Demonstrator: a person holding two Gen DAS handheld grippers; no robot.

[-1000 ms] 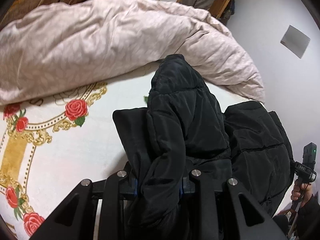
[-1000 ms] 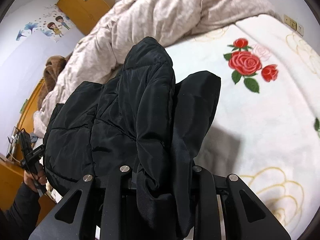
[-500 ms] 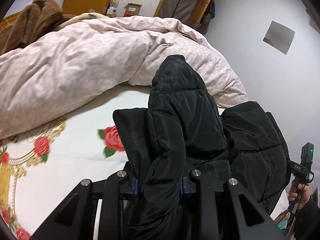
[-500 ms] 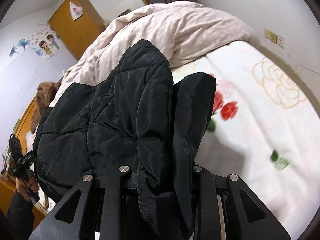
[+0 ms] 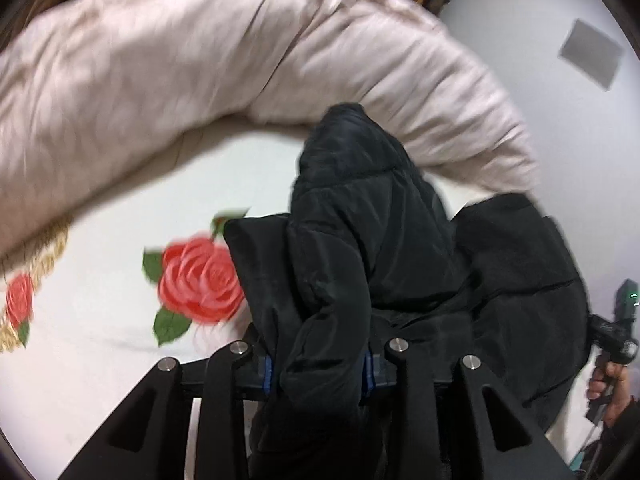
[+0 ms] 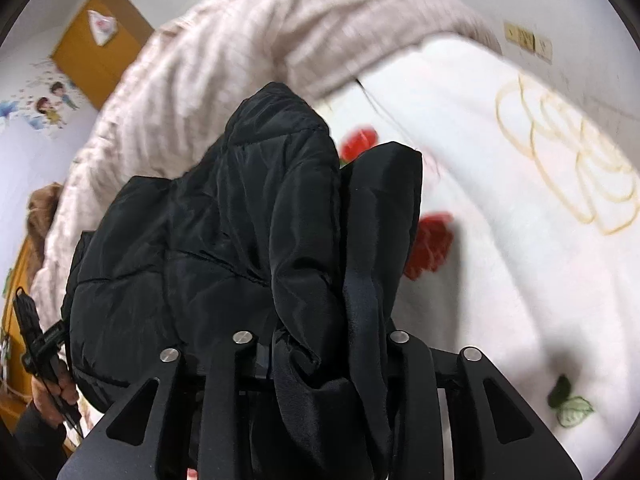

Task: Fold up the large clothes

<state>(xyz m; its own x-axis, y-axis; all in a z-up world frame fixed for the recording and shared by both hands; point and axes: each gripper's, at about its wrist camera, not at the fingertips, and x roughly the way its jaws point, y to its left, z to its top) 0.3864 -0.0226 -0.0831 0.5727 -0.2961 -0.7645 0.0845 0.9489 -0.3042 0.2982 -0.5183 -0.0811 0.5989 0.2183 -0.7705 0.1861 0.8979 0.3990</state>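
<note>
A black puffer jacket hangs bunched between my two grippers above the bed. In the left wrist view a thick fold of it fills the gap of my left gripper, whose jaws are opening while the blue pads still touch the fabric. The right wrist view shows the same jacket, with another fold and a smooth edge piece between the fingers of my right gripper. Its jaws are opening too, and the cloth still sits against them. The jacket's body sags between the two grips.
Under the jacket is a white bed cover printed with red roses. A bulky pale pink duvet is heaped along the far side. A person's hand holds the other handle at the right. A wall borders the bed.
Both grippers carried the jacket across the bed toward the duvet and slightly lower; the rose print slid nearer in the left view. The gaps between the fingers look a little wider.
</note>
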